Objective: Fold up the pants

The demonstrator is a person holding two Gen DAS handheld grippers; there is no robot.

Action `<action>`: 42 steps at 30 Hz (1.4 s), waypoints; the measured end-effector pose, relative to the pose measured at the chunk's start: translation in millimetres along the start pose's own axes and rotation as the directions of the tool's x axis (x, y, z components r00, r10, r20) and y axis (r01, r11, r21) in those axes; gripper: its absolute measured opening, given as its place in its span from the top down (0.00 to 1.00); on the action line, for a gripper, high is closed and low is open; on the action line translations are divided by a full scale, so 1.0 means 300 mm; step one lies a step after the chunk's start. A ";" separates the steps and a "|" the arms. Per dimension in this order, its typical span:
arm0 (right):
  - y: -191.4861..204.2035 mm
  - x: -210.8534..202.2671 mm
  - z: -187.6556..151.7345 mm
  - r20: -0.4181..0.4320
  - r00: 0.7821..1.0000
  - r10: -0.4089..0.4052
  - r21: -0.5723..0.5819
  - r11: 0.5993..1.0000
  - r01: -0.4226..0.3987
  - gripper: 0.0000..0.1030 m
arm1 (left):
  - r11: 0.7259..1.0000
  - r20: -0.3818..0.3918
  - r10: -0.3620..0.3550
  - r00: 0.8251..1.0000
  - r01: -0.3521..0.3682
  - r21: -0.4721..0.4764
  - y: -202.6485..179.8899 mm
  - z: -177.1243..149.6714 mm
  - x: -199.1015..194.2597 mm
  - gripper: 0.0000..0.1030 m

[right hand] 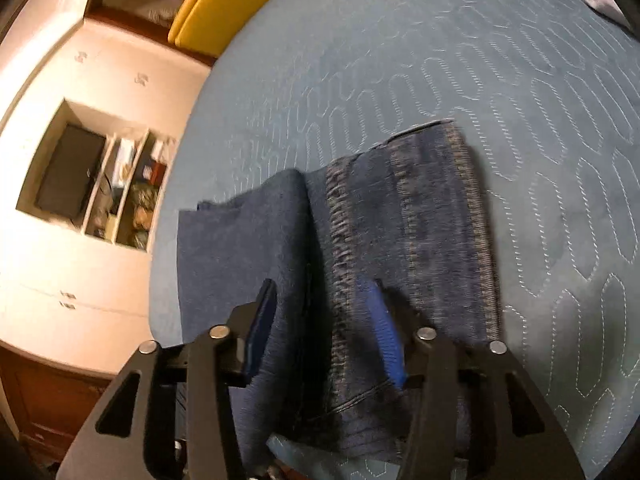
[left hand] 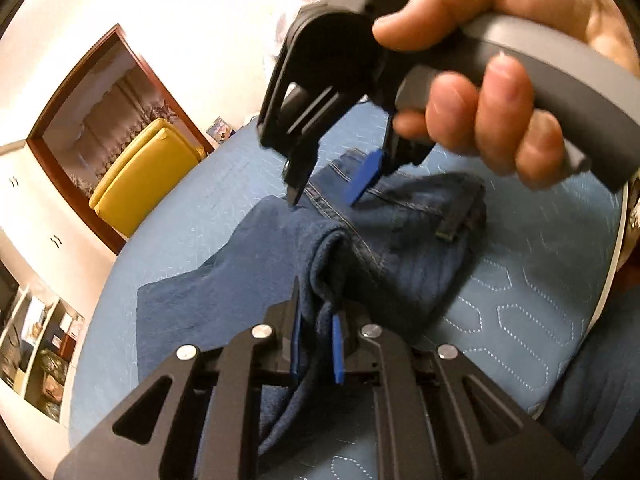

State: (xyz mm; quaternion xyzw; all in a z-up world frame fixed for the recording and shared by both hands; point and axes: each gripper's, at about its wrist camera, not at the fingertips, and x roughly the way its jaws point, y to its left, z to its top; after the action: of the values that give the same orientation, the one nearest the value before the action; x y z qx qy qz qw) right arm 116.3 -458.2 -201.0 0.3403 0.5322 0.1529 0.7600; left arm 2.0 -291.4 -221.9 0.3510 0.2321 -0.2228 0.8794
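Dark blue denim pants lie bunched and partly folded on a light blue quilted bedspread stitched with elongated hexagon outlines. Left gripper sits low over the cloth, its blue pads close together with a rolled fold of denim pinched between them; the fabric rises in a ridge just ahead of the fingertips, so it is clamped on the pants. From the left wrist camera the right gripper appears above and beyond, held in the person's right hand by a grey handle; its fingers are spread, one black tip touching or nearly touching the denim near a stitched seam, the blue pad on the other side just above the fabric. From the right wrist camera, the right gripper is likewise released, pads wide apart with the pants lying between and beyond them; nothing is held. That view is motion-blurred, seams and stitching smeared. One flat layer of denim spreads left on the bedspread, a thicker seamed portion right. Beyond the bed: a yellow chair against a dark-framed opening, and a white wall unit with cluttered shelves.
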 end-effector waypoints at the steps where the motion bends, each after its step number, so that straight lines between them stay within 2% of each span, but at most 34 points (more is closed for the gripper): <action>1: 0.000 -0.018 0.001 -0.015 1.000 0.007 -0.006 1.000 -0.007 0.41 | 1.000 0.001 -0.001 1.000 0.001 -0.011 0.011 0.012 -0.009 0.89; 2: 0.015 -0.010 0.004 -0.026 1.000 0.012 -0.012 1.000 -0.013 0.35 | 1.000 0.004 -0.003 1.000 0.003 -0.029 0.029 0.015 -0.019 0.89; 3: 0.025 -0.012 0.014 -0.042 0.999 0.020 -0.020 1.000 -0.021 0.35 | 0.999 0.007 -0.004 1.000 0.004 -0.040 0.043 0.023 -0.034 0.89; 8: 0.084 0.058 0.067 -0.112 0.994 0.015 -0.026 1.000 -0.018 0.35 | 0.997 0.029 -0.011 1.000 0.013 -0.071 0.122 0.009 -0.097 0.89; 10: 0.097 0.075 0.092 -0.115 0.993 0.015 -0.031 0.999 -0.019 0.36 | 0.998 0.037 -0.010 0.999 0.013 -0.069 0.116 0.012 -0.138 0.89; 12: 0.126 0.106 0.128 -0.105 0.994 -0.009 -0.057 0.998 0.003 0.66 | 0.999 0.042 0.000 0.999 0.003 -0.051 0.096 0.010 -0.142 0.89; 13: 0.148 0.112 0.140 -0.097 0.995 -0.038 -0.076 0.997 0.031 0.87 | 0.999 0.048 0.010 0.999 -0.008 -0.042 0.094 0.016 -0.148 0.89; 14: 0.169 0.082 0.148 -0.084 0.996 -0.026 -0.114 0.993 0.017 0.89 | 0.999 0.054 0.016 0.998 -0.014 -0.034 0.089 0.023 -0.152 0.89; 16: 0.173 0.004 0.148 -0.030 0.999 -0.043 -0.193 0.981 0.037 0.90 | 1.000 0.081 0.016 0.997 -0.018 0.014 0.048 0.057 -0.168 0.89; 20: 0.060 -0.116 0.155 0.016 0.998 -0.059 -0.164 0.985 0.060 0.91 | 0.995 0.124 -0.005 0.992 -0.007 0.100 -0.085 0.102 -0.148 0.89; 24: -0.085 -0.116 0.145 0.029 0.997 -0.067 -0.129 0.989 0.070 0.91 | 0.980 0.088 -0.036 0.995 0.018 0.196 -0.213 0.099 -0.092 0.89; 27: -0.116 -0.078 0.137 0.040 0.998 -0.056 -0.137 0.989 0.061 0.91 | 0.976 0.051 -0.038 0.998 0.026 0.217 -0.249 0.082 -0.055 0.89; 30: -0.117 -0.090 0.138 0.055 0.998 -0.042 -0.170 0.984 0.051 0.91 | 0.978 0.055 -0.027 0.998 0.015 0.209 -0.243 0.090 -0.061 0.89; 31: -0.119 -0.097 0.138 0.063 0.997 -0.046 -0.182 0.982 0.056 0.91 | 0.978 0.054 -0.024 0.998 0.012 0.208 -0.244 0.096 -0.060 0.88; 32: -0.121 -0.098 0.133 0.069 0.996 -0.063 -0.191 0.979 0.075 0.90 | 0.978 0.048 -0.025 0.999 0.014 0.209 -0.258 0.098 -0.050 0.83; 34: -0.113 -0.078 0.116 0.092 0.989 -0.114 -0.219 0.967 0.132 0.88 | 0.978 0.019 -0.044 0.999 0.039 0.203 -0.279 0.091 -0.028 0.81; 37: -0.116 -0.076 0.102 0.132 0.985 -0.111 -0.210 0.968 0.138 0.86 | 0.980 0.041 -0.038 0.998 0.029 0.197 -0.310 0.073 -0.018 0.79; 38: -0.118 -0.080 0.096 0.146 0.983 -0.115 -0.207 0.968 0.144 0.81 | 0.980 0.045 -0.038 0.998 0.028 0.197 -0.308 0.075 -0.023 0.72; 39: -0.121 -0.092 0.086 0.168 0.977 -0.129 -0.199 0.967 0.162 0.79 | 0.981 0.053 -0.040 0.998 0.029 0.190 -0.303 0.075 -0.038 0.50; 40: -0.119 -0.108 0.081 0.191 0.971 -0.146 -0.186 0.966 0.182 0.72 | 0.984 0.075 -0.074 0.994 0.060 0.170 -0.283 0.077 -0.071 0.34; 41: -0.123 -0.132 0.080 0.221 0.960 -0.170 -0.167 0.963 0.209 0.71 | 0.985 0.098 -0.096 0.991 0.081 0.153 -0.270 0.077 -0.097 0.20; 42: -0.124 -0.174 0.078 0.271 0.941 -0.202 -0.134 0.960 0.245 0.69 | 0.987 0.128 -0.105 0.986 0.088 0.136 -0.255 0.075 -0.129 0.20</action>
State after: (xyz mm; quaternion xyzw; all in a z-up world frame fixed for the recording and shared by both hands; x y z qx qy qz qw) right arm 112.6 -524.4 -184.8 0.2299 0.4511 0.0640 0.8600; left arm -65.6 -348.8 -224.8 0.3800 0.1740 -0.3030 0.8565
